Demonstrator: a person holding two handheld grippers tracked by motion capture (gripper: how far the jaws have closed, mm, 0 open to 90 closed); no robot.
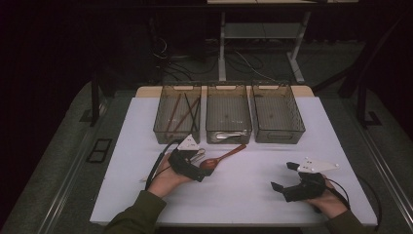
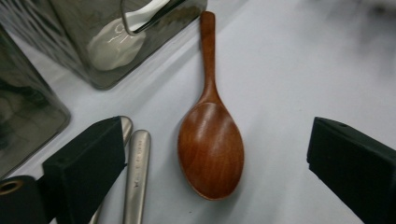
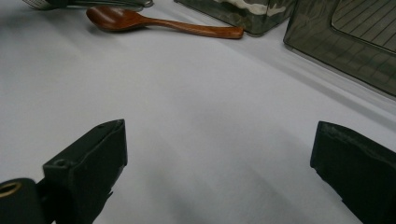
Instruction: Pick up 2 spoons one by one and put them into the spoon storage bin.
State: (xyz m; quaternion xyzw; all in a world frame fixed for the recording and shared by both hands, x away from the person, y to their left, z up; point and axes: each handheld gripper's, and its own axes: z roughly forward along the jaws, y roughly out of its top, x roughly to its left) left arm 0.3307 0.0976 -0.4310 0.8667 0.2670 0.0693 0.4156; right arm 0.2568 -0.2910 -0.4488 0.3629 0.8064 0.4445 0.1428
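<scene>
Left gripper view has the wooden spoon (image 2: 211, 149) lying bowl-up on the white table (image 2: 289, 70), bowl between the two black jaws, which stand wide apart and touch nothing. Two metal handles (image 2: 137, 177) lie just beside the left jaw, very close. High view: left gripper (image 1: 191, 165) sits right at the spoon's bowl end, handle pointing off toward the middle bin (image 1: 228, 115). Looks like the approach-to-grasp step, spoon not yet picked up. Next move calls for settling lower and closing on the spoon, probably nearer the neck than the wide bowl, without catching the metal handles. Then likely a lift toward one of the three bins; which one I can't tell. Right gripper (image 1: 286, 177) rests on the table well apart from the spoon, jaws open and empty, idle.
</scene>
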